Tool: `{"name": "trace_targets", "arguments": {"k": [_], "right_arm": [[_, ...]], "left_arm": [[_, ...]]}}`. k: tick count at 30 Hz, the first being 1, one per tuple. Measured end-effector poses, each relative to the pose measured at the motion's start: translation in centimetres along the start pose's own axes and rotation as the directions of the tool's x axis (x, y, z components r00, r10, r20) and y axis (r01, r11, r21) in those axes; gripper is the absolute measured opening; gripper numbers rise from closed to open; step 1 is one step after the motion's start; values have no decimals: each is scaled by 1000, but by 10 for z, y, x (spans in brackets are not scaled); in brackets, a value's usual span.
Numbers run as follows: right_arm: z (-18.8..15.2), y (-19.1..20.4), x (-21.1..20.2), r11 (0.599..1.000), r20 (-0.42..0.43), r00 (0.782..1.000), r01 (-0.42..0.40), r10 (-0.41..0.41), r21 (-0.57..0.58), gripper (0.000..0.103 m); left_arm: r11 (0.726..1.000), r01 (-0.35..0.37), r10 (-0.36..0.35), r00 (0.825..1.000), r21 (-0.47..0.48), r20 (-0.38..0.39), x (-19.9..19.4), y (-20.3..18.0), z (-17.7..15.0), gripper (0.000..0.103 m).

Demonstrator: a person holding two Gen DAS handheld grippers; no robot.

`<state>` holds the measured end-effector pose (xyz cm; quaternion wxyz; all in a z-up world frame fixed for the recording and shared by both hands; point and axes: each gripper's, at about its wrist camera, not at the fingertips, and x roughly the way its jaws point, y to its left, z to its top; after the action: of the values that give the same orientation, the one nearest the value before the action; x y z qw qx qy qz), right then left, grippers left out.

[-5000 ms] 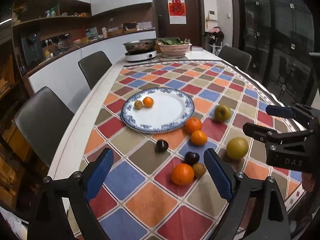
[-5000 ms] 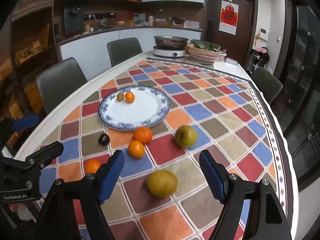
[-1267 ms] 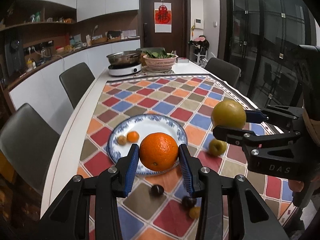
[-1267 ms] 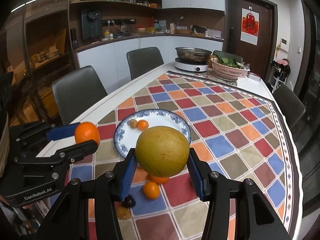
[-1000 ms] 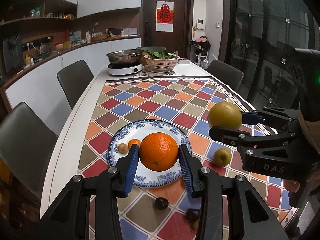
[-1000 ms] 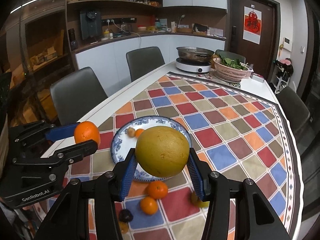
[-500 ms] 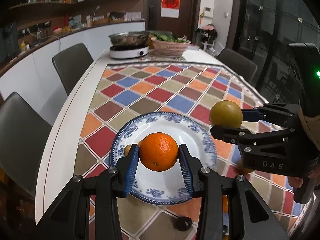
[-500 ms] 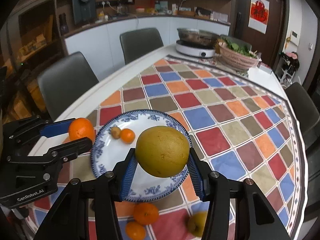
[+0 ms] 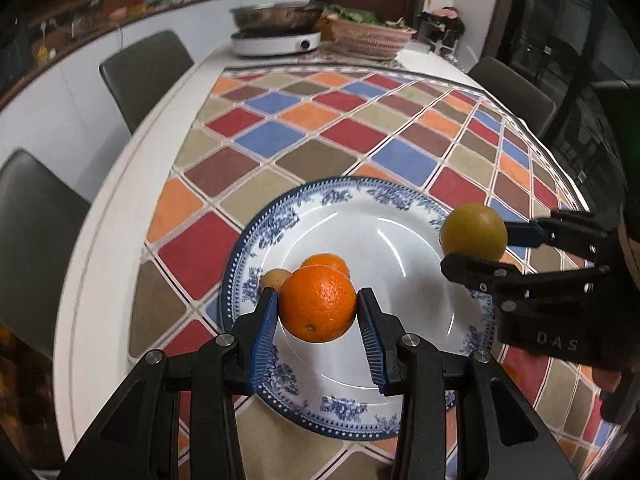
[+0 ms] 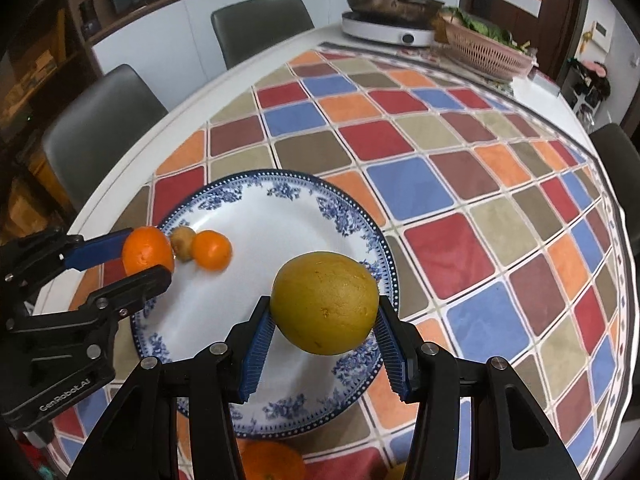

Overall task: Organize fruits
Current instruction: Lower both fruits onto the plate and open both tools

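Observation:
My left gripper (image 9: 318,320) is shut on a large orange (image 9: 317,304) and holds it low over the near left part of the blue-and-white plate (image 9: 400,224). My right gripper (image 10: 325,328) is shut on a yellow-green pear (image 10: 325,308) over the plate's (image 10: 256,208) right side. A small orange (image 10: 211,250) and a small brown fruit (image 10: 183,240) lie on the plate. In the right wrist view the left gripper (image 10: 138,256) shows at the left with its orange (image 10: 147,249). In the left wrist view the right gripper (image 9: 480,246) shows at the right with the pear (image 9: 473,232).
The plate sits on a chequered cloth (image 10: 460,184) on a white table. Another orange (image 10: 270,460) lies on the cloth near the plate's front rim. A cooker with a pan (image 10: 390,20) and a basket of greens (image 10: 486,44) stand at the far end. Grey chairs (image 10: 96,120) line the left side.
Both grippers have moved forward and down with their fruit; they now hang close over the plate. Both grips are unchanged.

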<state>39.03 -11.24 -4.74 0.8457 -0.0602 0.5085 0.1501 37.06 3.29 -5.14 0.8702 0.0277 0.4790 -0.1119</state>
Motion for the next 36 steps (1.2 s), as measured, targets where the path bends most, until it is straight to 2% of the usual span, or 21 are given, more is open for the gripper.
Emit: {"name": "trace_targets", "arguments": {"k": [4,11,13,15,18,25,28,30,36], "right_arm": [[0,0,11,999,-40,999,-32,33,26,51],[0,4,19,1000,-61,998,-23,23,10,51],[0,3,20,1000,-66,998,-18,20,17,51],[0,3,20,1000,-64,998,-16,17,18,52],[-1,3,10,1000,-33,999,-3,3,14,57],[-12,10,-36,997,80,995,64,-61,-35,57],[-21,13,-54,996,119,991,69,-63,-49,58],[-31,15,-70,997,151,987,68,-60,-46,64],[-58,25,-113,993,246,966,95,-75,-73,64]], "left_arm": [[1000,2,-3,999,-18,-36,11,2,0,40],[1000,-15,15,998,-3,-62,18,3,-2,41],[1000,-11,10,998,-15,-64,18,5,-3,43],[1000,-9,8,999,-30,-45,13,7,-4,52],[1000,-15,14,1000,-21,-22,2,6,-4,52],[998,-57,56,998,0,41,-38,-5,-11,56],[998,-68,68,995,4,69,-60,-12,-19,58],[998,-64,63,994,8,86,-72,-17,-23,59],[996,-76,69,982,37,177,-114,-35,-43,67]]}}
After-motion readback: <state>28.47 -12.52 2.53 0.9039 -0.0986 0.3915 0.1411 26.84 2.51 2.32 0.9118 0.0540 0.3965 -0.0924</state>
